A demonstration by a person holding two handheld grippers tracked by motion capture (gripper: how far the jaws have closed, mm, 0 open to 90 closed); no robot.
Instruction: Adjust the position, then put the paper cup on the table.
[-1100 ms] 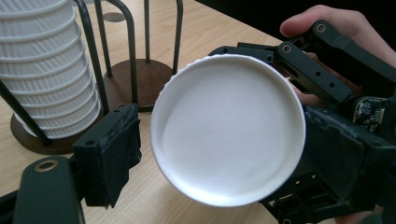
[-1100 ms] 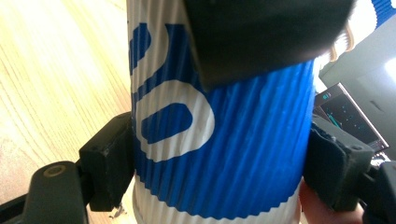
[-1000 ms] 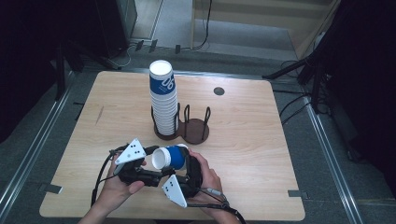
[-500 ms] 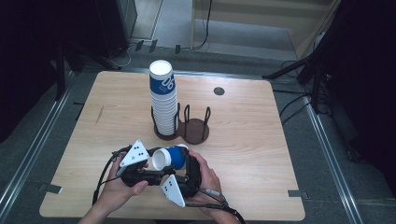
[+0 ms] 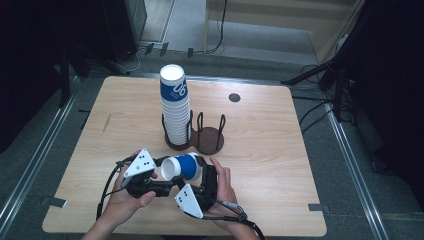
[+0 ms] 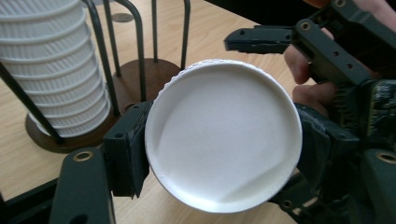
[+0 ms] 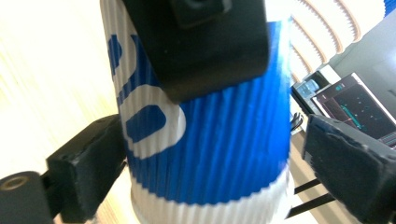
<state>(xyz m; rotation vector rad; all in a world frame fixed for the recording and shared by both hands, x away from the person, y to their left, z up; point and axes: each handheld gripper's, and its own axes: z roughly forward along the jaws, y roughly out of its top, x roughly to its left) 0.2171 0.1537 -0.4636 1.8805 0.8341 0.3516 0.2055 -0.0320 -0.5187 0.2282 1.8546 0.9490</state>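
High view puts your blue-and-white ribbed paper cup point(image 5: 181, 167) on its side at the table's 6 o'clock edge, nearer the brown two-ring wire cup holder point(image 5: 196, 135) than a second ago. The left gripper point(image 5: 161, 176) has closed in: its jaws now clamp the cup's rim end. Your right gripper point(image 5: 200, 167) straddles the body, one jaw touching, the other apart, so it looks released. I'd judge this a handover. The cup's interior and base are hidden.
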